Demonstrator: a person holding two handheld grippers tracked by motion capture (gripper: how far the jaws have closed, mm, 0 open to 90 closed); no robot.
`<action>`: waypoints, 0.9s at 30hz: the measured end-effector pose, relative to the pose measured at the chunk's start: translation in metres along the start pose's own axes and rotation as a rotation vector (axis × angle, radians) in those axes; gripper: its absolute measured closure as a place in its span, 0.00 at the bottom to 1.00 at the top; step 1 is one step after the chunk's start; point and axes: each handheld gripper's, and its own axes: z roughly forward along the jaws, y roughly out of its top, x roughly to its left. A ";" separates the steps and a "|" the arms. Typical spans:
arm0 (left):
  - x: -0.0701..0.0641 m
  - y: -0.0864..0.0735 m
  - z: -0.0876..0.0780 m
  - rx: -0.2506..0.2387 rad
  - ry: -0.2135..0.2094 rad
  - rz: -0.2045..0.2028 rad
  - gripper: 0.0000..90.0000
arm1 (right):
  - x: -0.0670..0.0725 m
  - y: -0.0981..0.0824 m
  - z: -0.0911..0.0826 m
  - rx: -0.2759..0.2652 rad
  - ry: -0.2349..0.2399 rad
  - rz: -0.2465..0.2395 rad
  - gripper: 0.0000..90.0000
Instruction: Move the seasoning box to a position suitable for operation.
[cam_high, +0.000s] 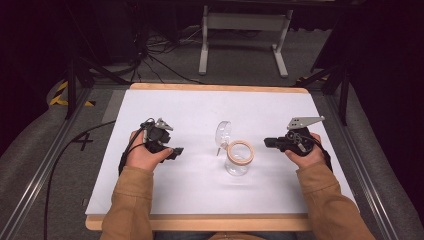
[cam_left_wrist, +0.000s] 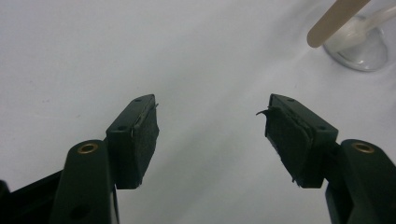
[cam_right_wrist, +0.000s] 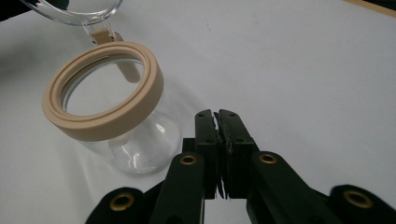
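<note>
A white tabletop (cam_high: 200, 190) lies mostly bare, with open room along its far, near, left and right parts. 1 obstacle stands near the middle: a clear glass jar (cam_high: 237, 160) with a tan ring at its mouth and its lid (cam_high: 223, 133) hinged open, tilted up on the far-left side. The left tool (cam_high: 176, 151) sits well apart from the jar, bare surface between. The right tool (cam_high: 267, 142) is nearer the jar, not touching it.
</note>
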 end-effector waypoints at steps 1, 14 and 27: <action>-0.002 0.001 -0.002 -0.008 -0.007 0.004 0.38 | 0.001 0.000 0.001 0.005 0.006 -0.004 0.97; -0.025 0.011 -0.013 -0.022 -0.059 0.074 0.37 | 0.005 -0.002 0.013 0.023 0.060 -0.012 0.97; -0.043 0.019 -0.016 -0.028 -0.105 0.121 0.35 | 0.016 -0.010 0.043 0.075 0.079 -0.043 0.99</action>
